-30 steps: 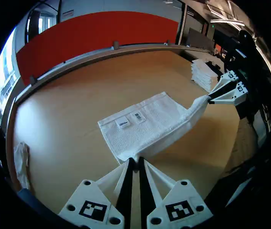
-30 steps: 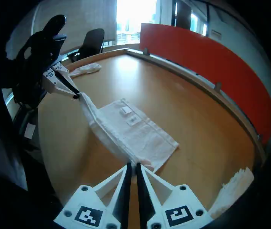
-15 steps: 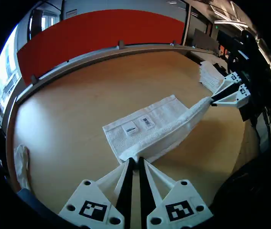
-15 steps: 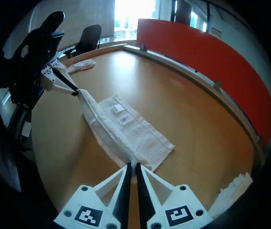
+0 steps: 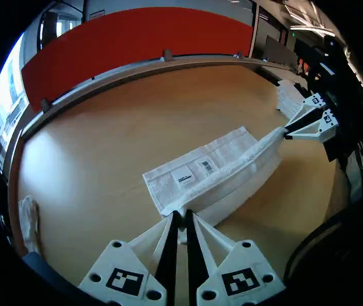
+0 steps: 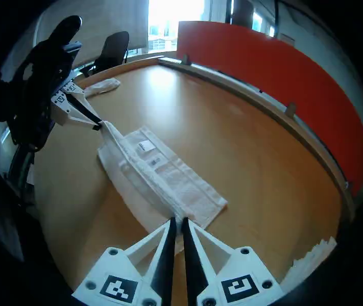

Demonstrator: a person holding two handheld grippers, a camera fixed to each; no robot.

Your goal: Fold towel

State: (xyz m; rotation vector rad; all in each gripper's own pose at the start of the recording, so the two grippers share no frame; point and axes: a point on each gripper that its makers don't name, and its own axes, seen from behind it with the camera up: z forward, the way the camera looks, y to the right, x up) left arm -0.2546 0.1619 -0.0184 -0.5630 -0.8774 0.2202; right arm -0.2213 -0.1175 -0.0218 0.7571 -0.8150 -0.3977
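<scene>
In the left gripper view, the left gripper [image 5: 180, 214] is pinching a corner of the white towel [image 5: 217, 171] right at its fingertips, both fingers pressing together on the cloth. From there the raised edge is running ahead and to the right as a thick fold, sagging low over the flat part of the towel. That part is lying on the wooden table [image 5: 94, 132], with two labels [image 5: 184, 177] facing up just left of the fold. At the far end of that edge the right gripper [image 5: 285, 132] is clamping the other corner. Beyond it a stack of white cloths [image 5: 289, 97] is sitting near the table's edge. In the right gripper view, the right gripper [image 6: 177, 220] is nipping its corner likewise, and the left gripper [image 6: 98, 125] is gripping the far one. A crumpled cloth [image 6: 102, 86] is lying beyond it, and a red partition [image 6: 283, 71] is standing along the table's far side
</scene>
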